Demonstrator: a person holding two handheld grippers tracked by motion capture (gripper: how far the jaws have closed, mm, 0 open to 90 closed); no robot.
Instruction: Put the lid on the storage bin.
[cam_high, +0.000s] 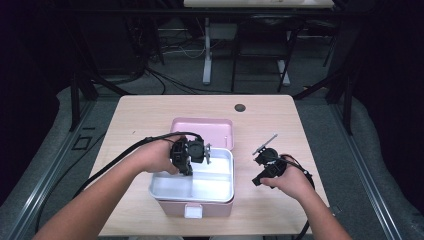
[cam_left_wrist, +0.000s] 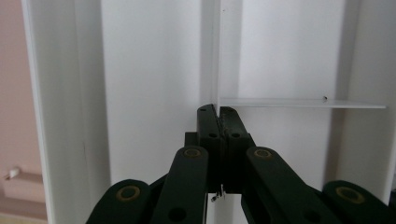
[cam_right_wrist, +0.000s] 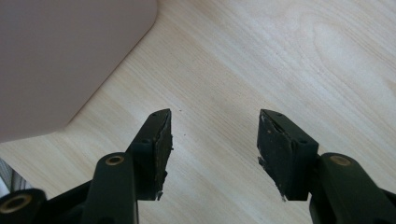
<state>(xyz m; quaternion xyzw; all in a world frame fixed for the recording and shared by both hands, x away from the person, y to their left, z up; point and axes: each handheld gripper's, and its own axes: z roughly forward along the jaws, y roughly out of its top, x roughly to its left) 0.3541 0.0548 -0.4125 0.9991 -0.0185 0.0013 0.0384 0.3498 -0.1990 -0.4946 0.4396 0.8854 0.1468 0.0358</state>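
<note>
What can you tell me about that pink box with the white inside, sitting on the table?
The pink box looks like smooth plastic with rounded corners. Its lid is open, tilted back behind it. A white tray sits inside, split by thin dividers into compartments that look bare. A pale latch is on the front. It rests on the wooden table, near the front edge. The left gripper, jaws shut, reaches into the tray.

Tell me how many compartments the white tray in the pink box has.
3 can be made out in the tray: one along the left under the left gripper, one at the back right, one at the front right. The gripper may hide more dividers.
</note>
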